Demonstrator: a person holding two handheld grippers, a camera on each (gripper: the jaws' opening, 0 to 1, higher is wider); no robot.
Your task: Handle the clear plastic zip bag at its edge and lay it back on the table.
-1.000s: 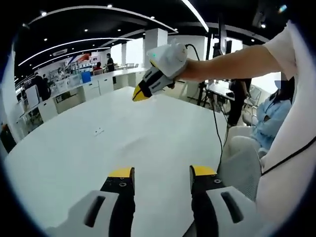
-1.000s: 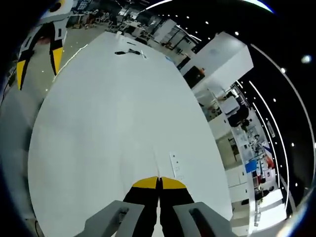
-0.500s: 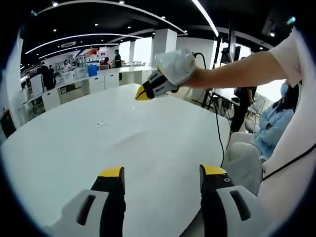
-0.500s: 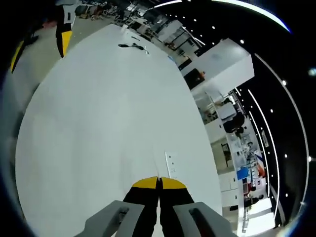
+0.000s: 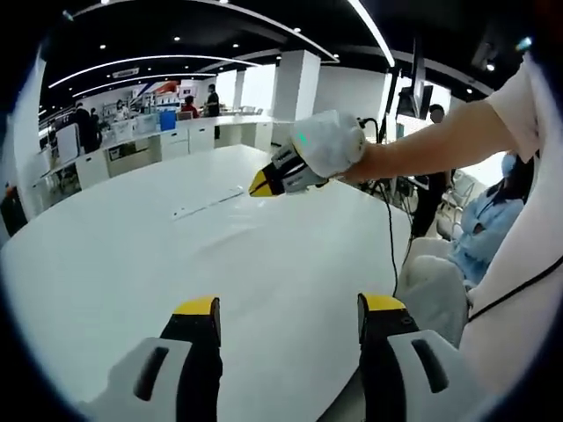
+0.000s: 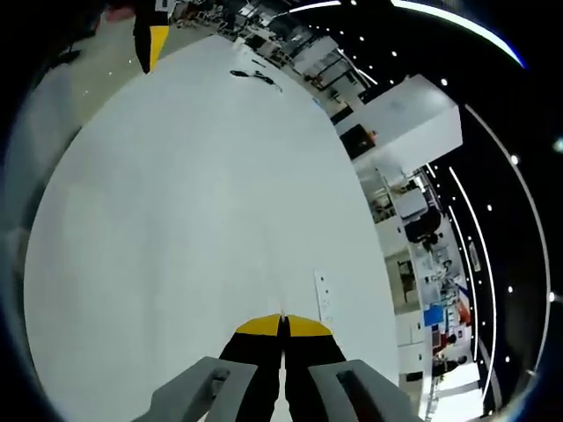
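The right gripper (image 5: pixel 261 183), jaws pressed together, pinches the clear zip bag (image 5: pixel 211 204) at its near edge (thin, limp, slippery film, likely featherlight). The left gripper (image 5: pixel 286 308) gapes wide, empty, above the white table (image 5: pixel 106 264).

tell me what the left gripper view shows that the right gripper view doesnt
Left gripper view: a bare arm holding the right tool above the white table, with a seated person off to the side. Right gripper view: a dark cable at the table's far end and a small white tag near the shut tips. Both: the table, the open left tool and the shut right tool.
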